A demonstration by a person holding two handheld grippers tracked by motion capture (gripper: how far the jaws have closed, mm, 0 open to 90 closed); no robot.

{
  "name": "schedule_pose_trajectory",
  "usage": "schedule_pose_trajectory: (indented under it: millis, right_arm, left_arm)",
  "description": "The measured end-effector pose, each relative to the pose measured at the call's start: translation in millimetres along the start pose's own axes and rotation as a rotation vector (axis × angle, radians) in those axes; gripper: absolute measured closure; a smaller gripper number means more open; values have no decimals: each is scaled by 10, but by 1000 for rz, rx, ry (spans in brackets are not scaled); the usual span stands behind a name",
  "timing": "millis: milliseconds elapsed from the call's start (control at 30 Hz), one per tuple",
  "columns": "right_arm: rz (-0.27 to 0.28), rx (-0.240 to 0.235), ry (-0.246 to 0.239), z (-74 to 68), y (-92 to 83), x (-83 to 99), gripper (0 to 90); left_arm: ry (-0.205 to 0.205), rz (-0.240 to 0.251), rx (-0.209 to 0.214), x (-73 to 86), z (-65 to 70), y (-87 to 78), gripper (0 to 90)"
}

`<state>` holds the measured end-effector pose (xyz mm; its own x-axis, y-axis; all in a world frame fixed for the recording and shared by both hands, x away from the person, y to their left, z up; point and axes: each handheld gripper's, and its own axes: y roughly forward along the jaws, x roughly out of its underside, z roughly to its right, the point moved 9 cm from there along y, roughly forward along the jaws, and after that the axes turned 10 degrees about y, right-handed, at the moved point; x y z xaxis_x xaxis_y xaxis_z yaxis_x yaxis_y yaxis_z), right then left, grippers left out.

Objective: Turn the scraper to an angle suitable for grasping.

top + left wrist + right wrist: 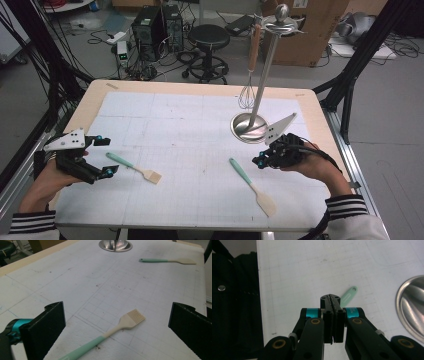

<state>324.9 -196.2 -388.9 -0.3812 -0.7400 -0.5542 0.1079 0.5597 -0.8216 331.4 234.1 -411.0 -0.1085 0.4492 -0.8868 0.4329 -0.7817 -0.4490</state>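
Note:
A silicone brush (135,167) with a teal handle lies on the white mat, just right of my left gripper (106,156). That gripper is open, and in its own view the brush (125,323) lies on the mat between the wide-apart jaws of the left gripper (117,308), untouched. A teal-handled spatula (252,186) lies right of centre. My right gripper (259,161) hovers beside its handle end, shut with nothing in it. In the right gripper view, the right gripper (330,298) has its jaws pressed together, and the spatula handle (349,293) shows on the mat past their tips.
A steel utensil stand with a round base (248,127) rises behind the right gripper, with a whisk (246,95) hanging from its top. The base (412,305) is close on the right in the right gripper view. The table's front edge (200,227) runs near both forearms.

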Motion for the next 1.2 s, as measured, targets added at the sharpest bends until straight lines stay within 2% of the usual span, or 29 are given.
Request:
schedule_pose_trajectory:
  millis: [233, 333, 367, 500, 633, 967, 1200]
  right_arm:
    - [-49, -9, -6, -85, 109, 190, 891]
    - [-72, -18, -26, -115, 185, 261, 891]
    - [-72, -12, -40, -114, 211, 276, 891]
    - [-69, -38, -50, -155, 288, 336, 891]
    - [-109, -47, -75, -168, 361, 423, 891]
    - [-181, -46, -71, -188, 574, 617, 891]
    - [-216, -69, -76, -229, 710, 676, 891]
  left_arm:
    - [5, -2, 1, -2, 5, -2, 17]
    - [5, -4, -1, 0, 6, 2, 17]
    - [5, -6, 0, 1, 10, 3, 17]
    - [9, -8, 1, -1, 17, 7, 16]
    - [9, -8, 1, -1, 19, 10, 16]
    - [8, -13, 6, 2, 29, 25, 17]
    - [7, -15, 7, 7, 27, 31, 17]
